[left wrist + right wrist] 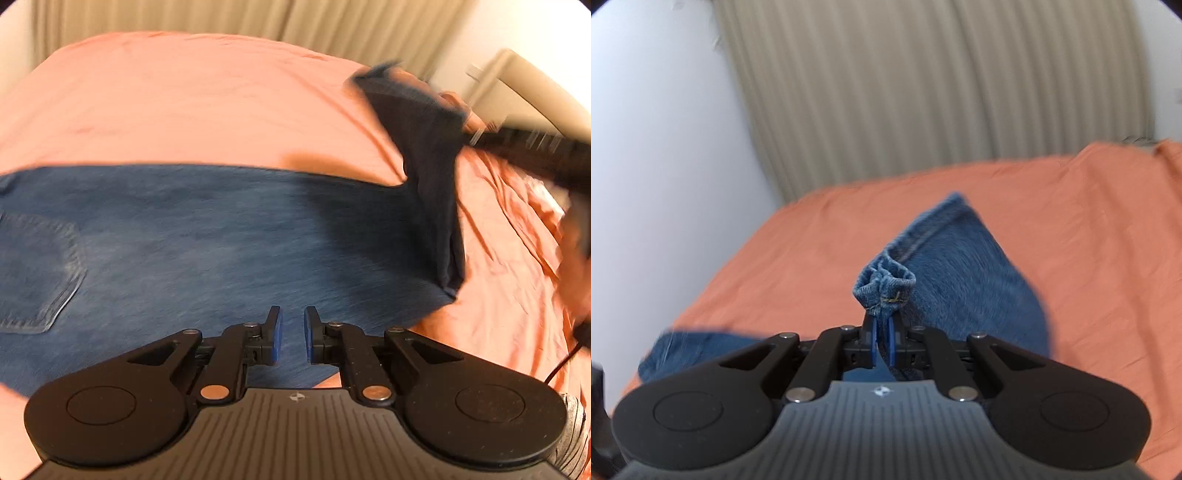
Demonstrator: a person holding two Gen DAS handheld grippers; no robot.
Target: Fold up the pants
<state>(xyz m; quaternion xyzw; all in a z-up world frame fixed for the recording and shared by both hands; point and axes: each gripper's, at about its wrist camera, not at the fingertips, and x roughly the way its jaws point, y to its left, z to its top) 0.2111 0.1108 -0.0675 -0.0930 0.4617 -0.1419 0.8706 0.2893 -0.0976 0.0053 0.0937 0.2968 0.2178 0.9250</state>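
Blue denim pants [207, 236] lie across an orange bed sheet [177, 99], back pocket at the left. My left gripper [292, 325] hovers over the denim with its jaws slightly apart and nothing between them. In the left wrist view my right gripper [476, 136] appears blurred at the right, lifting the leg end [424, 147] off the bed. In the right wrist view my right gripper [882, 332] is shut on the bunched hem [886, 284] of the pants, the leg [967, 280] hanging beyond it.
Beige curtains [923, 92] hang behind the bed, beside a white wall [657, 166]. A pale headboard or frame [517, 88] stands at the right of the bed. The sheet is wrinkled at the right [509, 236].
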